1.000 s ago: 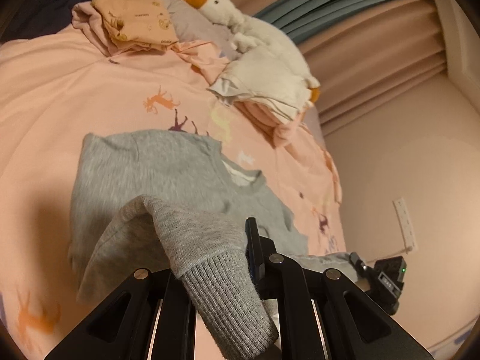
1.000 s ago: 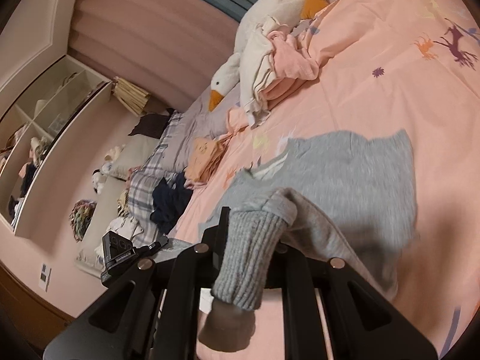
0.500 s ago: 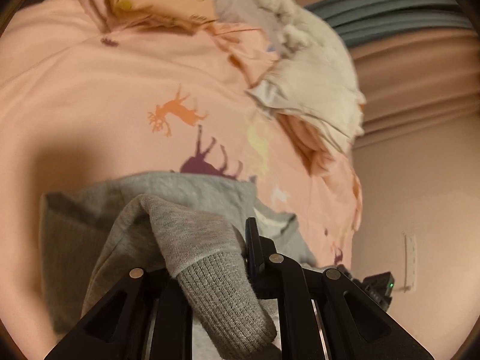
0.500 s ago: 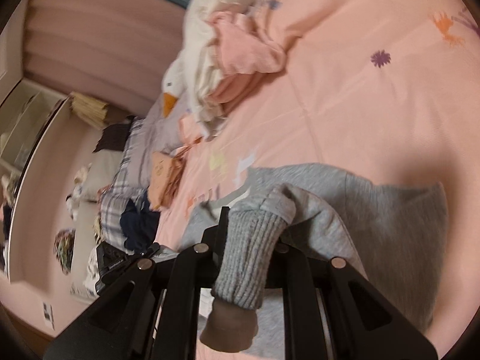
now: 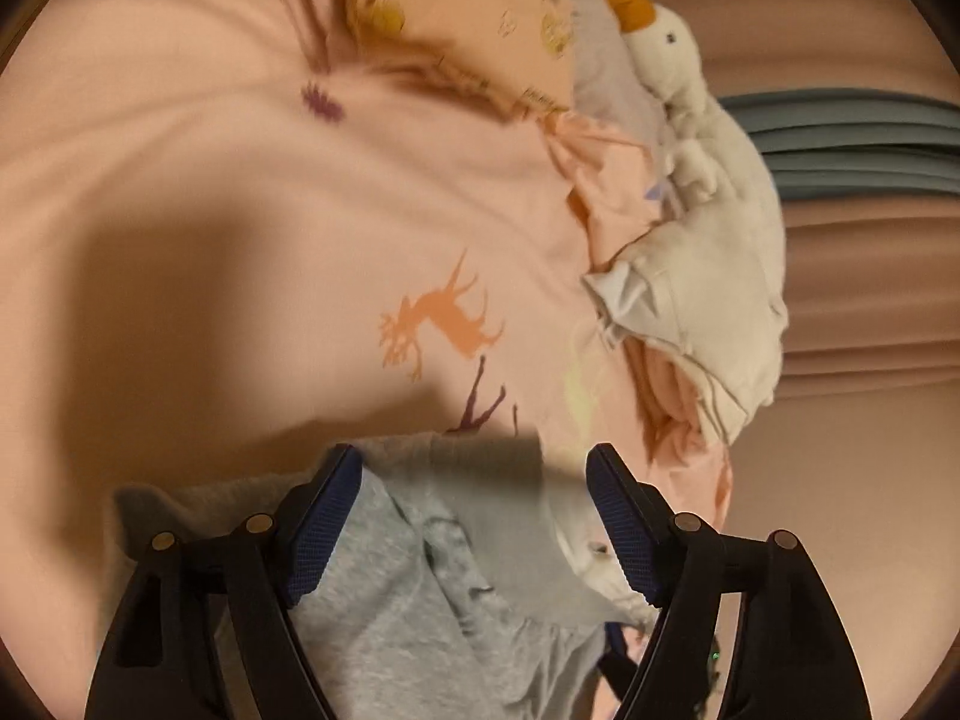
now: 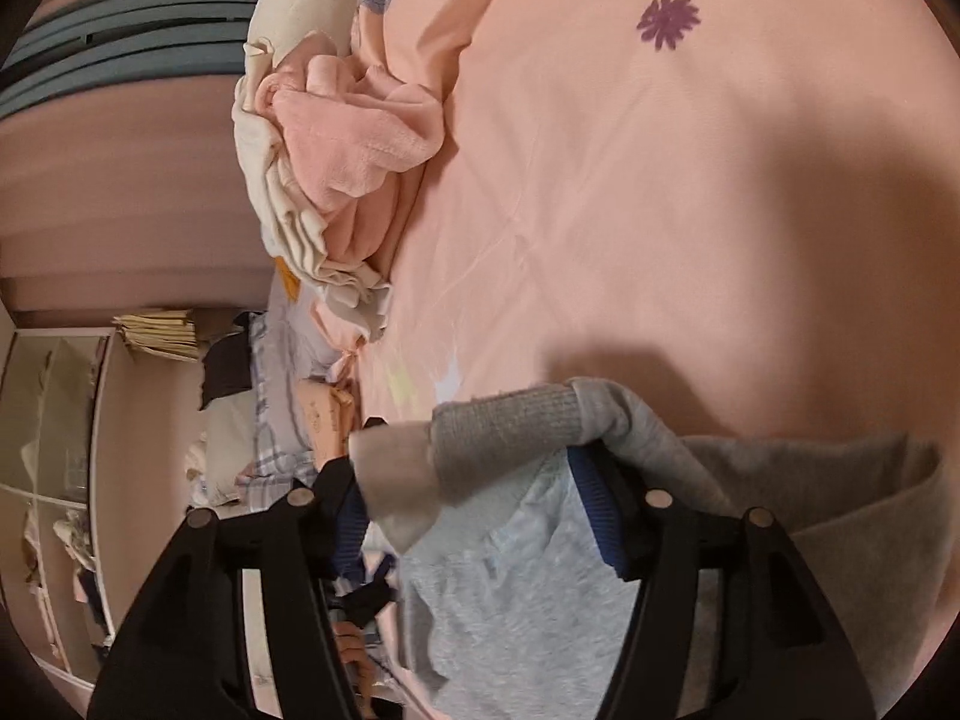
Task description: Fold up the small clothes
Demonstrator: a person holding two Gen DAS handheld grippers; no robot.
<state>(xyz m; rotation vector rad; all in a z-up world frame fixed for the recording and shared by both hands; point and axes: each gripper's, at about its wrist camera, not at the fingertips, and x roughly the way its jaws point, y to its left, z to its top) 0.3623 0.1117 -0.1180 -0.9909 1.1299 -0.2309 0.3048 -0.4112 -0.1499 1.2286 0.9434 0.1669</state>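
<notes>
A small grey sweatshirt [image 5: 420, 600] lies on the pink bed cover [image 5: 240, 210], right under both grippers. My left gripper [image 5: 474, 462] hangs low over it. Its jaws are opening wide, and nothing is pressed between its blue pads [image 5: 318, 534]; the grey cloth lies loose beneath. In the right wrist view the same sweatshirt [image 6: 510, 600] fills the lower middle. Its ribbed sleeve cuff [image 6: 504, 432] lies slack across the fingertips of my right gripper [image 6: 468, 468]. Those jaws are opening too, and the pads do not pinch the cuff.
A white goose plush [image 5: 678, 60] and a crumpled white garment [image 5: 708, 300] lie at the bed's far edge. A folded orange printed garment [image 5: 480, 18] sits beyond. A pink fleece garment [image 6: 348, 138] is heaped at upper left, with open shelves [image 6: 60, 420] past the bed.
Both grippers held a sleeve cuff shut between their fingers, carried it forward and down over the sweatshirt's body while rolling, and have now spread apart, letting go of the cuffs.
</notes>
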